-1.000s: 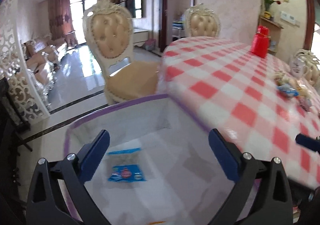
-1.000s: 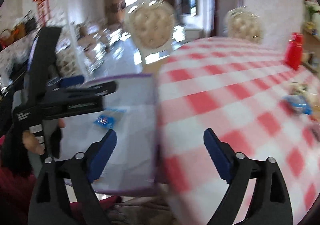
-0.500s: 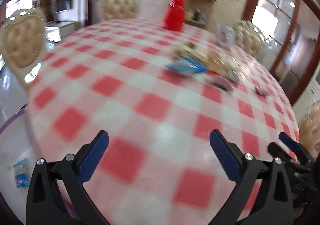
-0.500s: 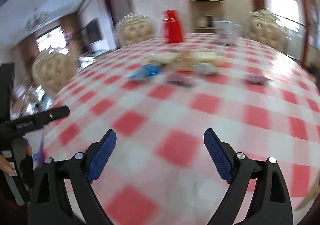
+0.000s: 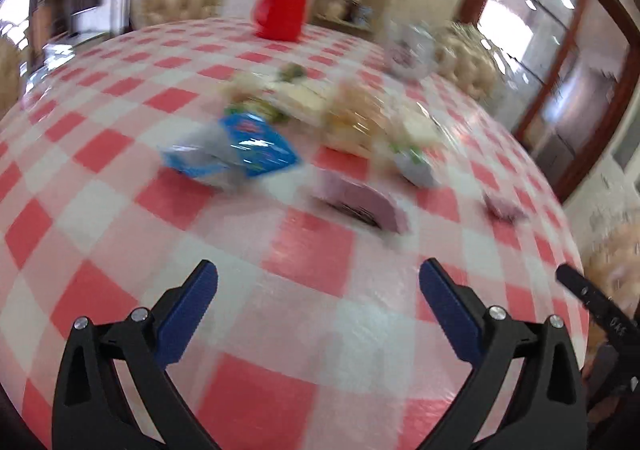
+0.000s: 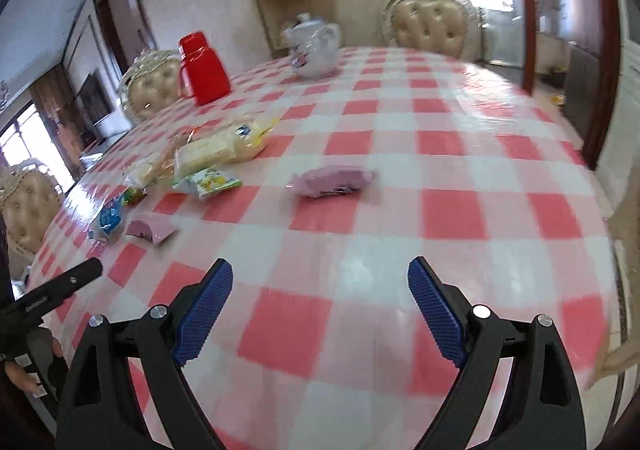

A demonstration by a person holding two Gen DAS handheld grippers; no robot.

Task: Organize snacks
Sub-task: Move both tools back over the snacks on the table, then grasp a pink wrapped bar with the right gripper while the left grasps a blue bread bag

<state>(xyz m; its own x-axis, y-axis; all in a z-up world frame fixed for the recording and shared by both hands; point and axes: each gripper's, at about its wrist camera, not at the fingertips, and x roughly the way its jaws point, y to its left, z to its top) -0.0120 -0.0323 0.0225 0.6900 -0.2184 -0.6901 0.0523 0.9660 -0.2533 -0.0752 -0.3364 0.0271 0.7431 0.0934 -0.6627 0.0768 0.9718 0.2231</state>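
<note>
Several snack packets lie on a red-and-white checked round table (image 6: 448, 209). A blue packet (image 5: 240, 147) sits left of a pink packet (image 5: 360, 199), with yellow and green packets (image 5: 348, 117) behind, all blurred in the left wrist view. My left gripper (image 5: 318, 286) hovers open and empty just short of the pink packet. In the right wrist view a lone pink packet (image 6: 330, 181) lies ahead of my right gripper (image 6: 320, 286), which is open and empty. The other pink packet (image 6: 150, 228), the blue packet (image 6: 110, 217) and a pale yellow bag (image 6: 218, 147) lie to its left.
A red jug (image 6: 204, 67) and a white teapot (image 6: 316, 47) stand at the table's far side. Padded chairs (image 6: 430, 23) ring the table. The left gripper's handle and a hand (image 6: 36, 330) show at the lower left of the right wrist view.
Both grippers swung from the purple-rimmed bin beside the table, where a blue packet lies, round to the table top. The snack pile has come closer in both views.
</note>
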